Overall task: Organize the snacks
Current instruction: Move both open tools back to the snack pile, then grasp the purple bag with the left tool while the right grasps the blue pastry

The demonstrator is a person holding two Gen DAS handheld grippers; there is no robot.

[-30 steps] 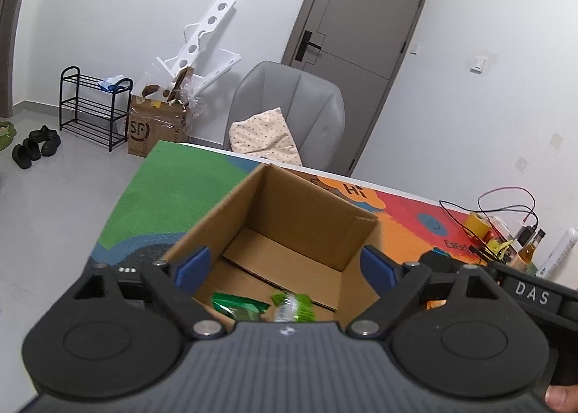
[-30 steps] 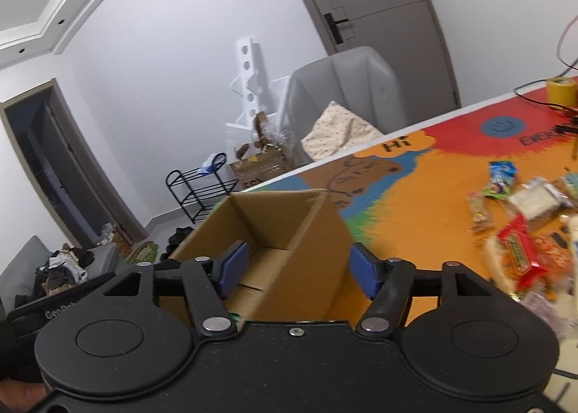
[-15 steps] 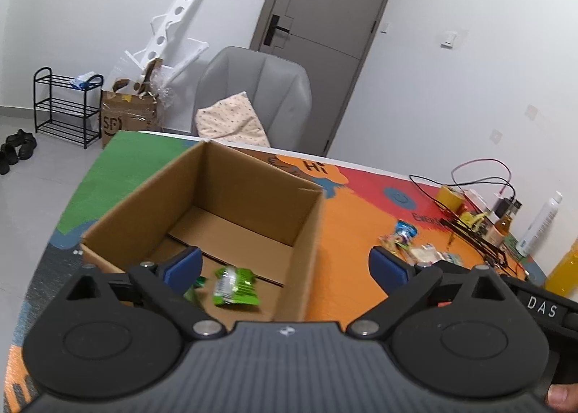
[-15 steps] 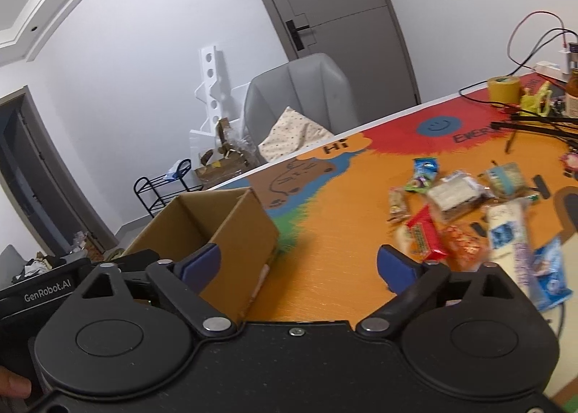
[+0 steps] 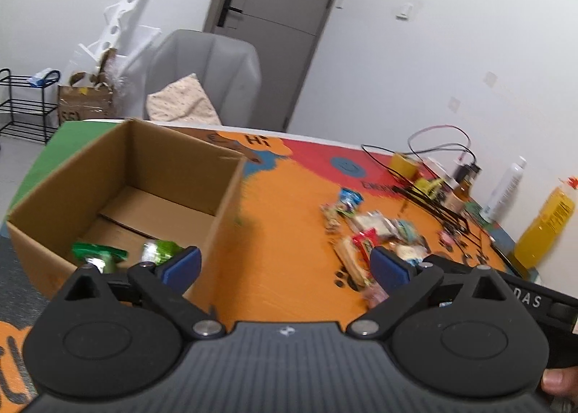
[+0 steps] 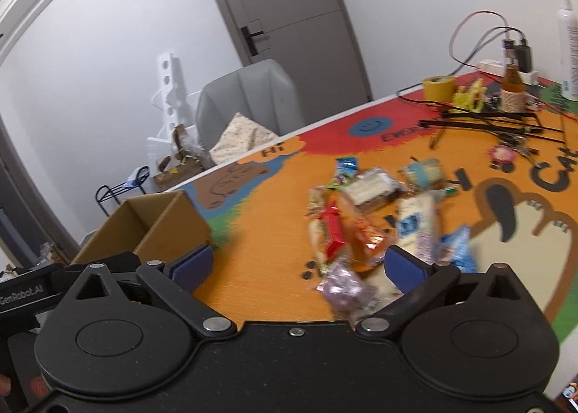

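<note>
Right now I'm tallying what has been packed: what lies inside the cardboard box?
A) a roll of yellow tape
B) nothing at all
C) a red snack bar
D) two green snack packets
D: in the left wrist view, two green snack packets lie on the floor of the cardboard box, near its front wall; nothing else shows inside.

Right gripper jaws stand wide apart, nothing between the blue pads, over the orange table mat. Loose pile of snack packets lies ahead and right; red packet and white-blue packet among them. Open cardboard box at left; picture blurred.
</note>
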